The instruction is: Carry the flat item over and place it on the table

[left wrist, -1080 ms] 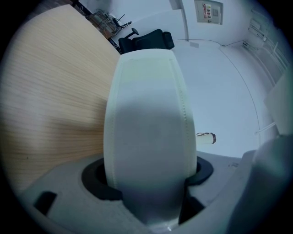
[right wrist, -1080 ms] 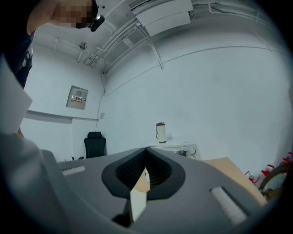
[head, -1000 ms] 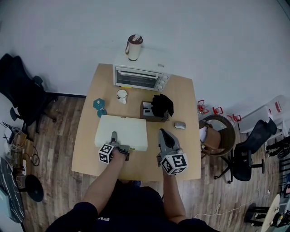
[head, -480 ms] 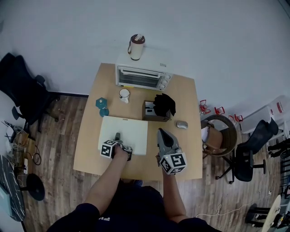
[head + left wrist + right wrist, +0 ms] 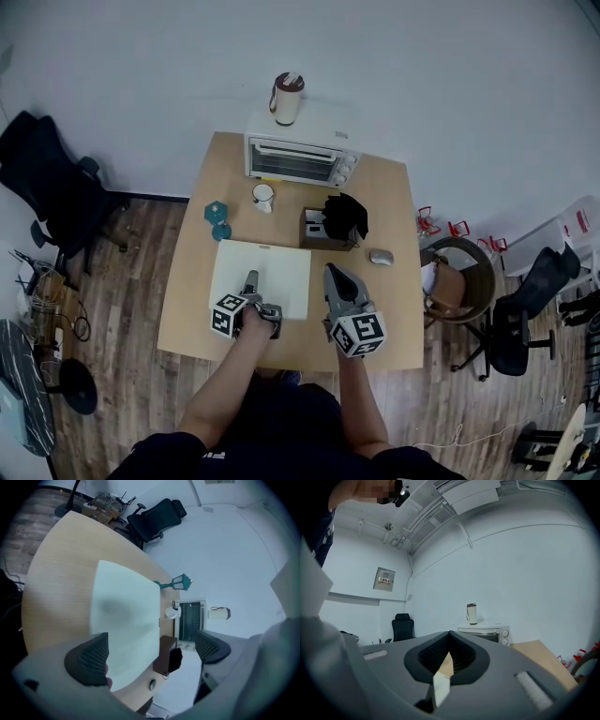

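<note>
Flat white sheet (image 5: 267, 277) now down on table (image 5: 380, 300), freed from left tool (image 5: 150, 653), its wide, empty jaws closing.

The left gripper (image 5: 150, 652) has its jaws wide and just closing, nothing pinched between them; beyond them the white flat sheet (image 5: 124, 620) lies on the wooden table (image 5: 56, 588)

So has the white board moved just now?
Yes: the board settled flat on the table, near edge lowering; far edge stayed by the brown box.
</note>
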### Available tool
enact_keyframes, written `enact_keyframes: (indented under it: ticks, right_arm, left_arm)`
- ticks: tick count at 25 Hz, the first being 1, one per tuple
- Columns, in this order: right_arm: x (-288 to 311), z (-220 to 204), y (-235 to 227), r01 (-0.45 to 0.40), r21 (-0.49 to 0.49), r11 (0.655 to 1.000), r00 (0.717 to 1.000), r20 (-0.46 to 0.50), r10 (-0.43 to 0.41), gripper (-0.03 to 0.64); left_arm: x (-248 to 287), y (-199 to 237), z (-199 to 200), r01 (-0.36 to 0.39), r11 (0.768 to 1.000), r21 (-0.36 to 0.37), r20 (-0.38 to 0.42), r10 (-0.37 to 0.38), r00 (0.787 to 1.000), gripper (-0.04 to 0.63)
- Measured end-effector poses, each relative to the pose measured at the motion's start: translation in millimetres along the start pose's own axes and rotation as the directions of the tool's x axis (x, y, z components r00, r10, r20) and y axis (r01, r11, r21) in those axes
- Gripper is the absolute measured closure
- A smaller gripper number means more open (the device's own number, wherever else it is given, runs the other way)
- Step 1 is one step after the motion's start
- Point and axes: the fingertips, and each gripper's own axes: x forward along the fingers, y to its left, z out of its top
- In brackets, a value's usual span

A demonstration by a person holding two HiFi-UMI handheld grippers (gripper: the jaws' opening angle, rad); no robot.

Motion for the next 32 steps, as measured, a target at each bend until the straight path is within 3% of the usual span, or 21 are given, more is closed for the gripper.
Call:
enact_keyframes:
  ticks: [3,5,7,9,11,13,15,17,19,20,21,23,25,28,30,31,32]
  right_arm:
    - [1,-1,2,-0.005,0.001,1.000,1.000,-0.005,0.005,0.607]
    - [1,0,4,-0.009,0.000,1.000,1.000,-0.004,0.009,0.606]
    - [1,1,6,-0.013,-0.001,1.000,1.000,-0.001,0.013,0.607]
    - [2,3,8,-0.018,-0.003,1.000,1.000,0.002,0.018,0.607]
    - [2,5,9,-0.022,0.002,1.000,1.000,0.008,0.022,0.606]
    - [1,6,9,-0.021,0.017,1.000,1.000,0.017,0.020,0.606]
    - [1,7,7,-0.021,0.020,1.000,1.000,0.017,0.021,0.606]
    - [2,6,7,-0.024,0.015,1.000,1.000,0.013,0.024,0.606]
    - [3,6,7,-0.026,0.014,1.000,1.000,0.011,0.026,0.606]
    - [3,5,7,-0.027,0.012,1.000,1.000,0.011,0.027,0.606]
    - [3,5,7,-0.027,0.011,1.000,1.000,0.010,0.027,0.606]
    - [4,4,6,-0.031,0.010,0.999,1.000,0.007,0.031,0.606]
    - [5,3,7,-0.034,0.006,0.999,0.999,0.002,0.034,0.607]
    - [7,1,9,-0.034,0.001,0.999,0.999,-0.003,0.034,0.606]
    - [7,1,9,-0.033,-0.004,0.999,0.999,-0.006,0.033,0.606]
    - [7,1,8,-0.033,-0.008,0.999,0.999,-0.009,0.033,0.606]
    - [8,0,7,-0.033,-0.012,0.999,0.999,-0.010,0.033,0.606]
  left_arm:
    - [-7,-46,1,0.173,0.985,-0.020,-0.001,-0.173,0.985,0.034]
    - [-14,-77,3,0.317,0.948,-0.041,0.001,-0.317,0.949,0.039]
    - [-22,-107,6,0.470,0.880,-0.071,-0.001,-0.472,0.882,0.049]
    - [-31,-134,9,0.597,0.798,-0.083,-0.010,-0.600,0.800,0.049]
    - [-46,-157,14,0.687,0.722,-0.085,-0.007,-0.690,0.724,0.049]
    - [-59,-173,18,0.742,0.667,-0.065,-0.007,-0.744,0.668,0.049]
    - [-67,-185,19,0.774,0.634,-0.018,-0.030,-0.774,0.633,0.049]
    - [-77,-199,15,0.796,0.600,0.075,-0.076,-0.793,0.605,0.049]
    - [-84,-209,6,0.791,0.547,0.274,-0.168,-0.783,0.599,0.049]
    - [-86,-212,0,0.768,0.497,0.403,-0.228,-0.759,0.610,0.049]
    - [-87,-214,-8,0.736,0.425,0.527,-0.290,-0.724,0.626,0.049]
    - [-91,-219,-25,0.661,0.248,0.709,-0.387,-0.646,0.658,0.049]
    - [-99,-224,-37,0.582,0.068,0.810,-0.439,-0.587,0.680,0.049]
    - [-115,-231,-50,0.460,-0.179,0.870,-0.479,-0.529,0.700,0.051]
    - [-123,-234,-58,0.389,-0.306,0.869,-0.494,-0.496,0.714,0.054]
    - [-125,-234,-61,0.364,-0.349,0.864,-0.498,-0.481,0.722,0.055]
    - [-127,-233,-64,0.348,-0.378,0.858,-0.502,-0.467,0.728,0.055]
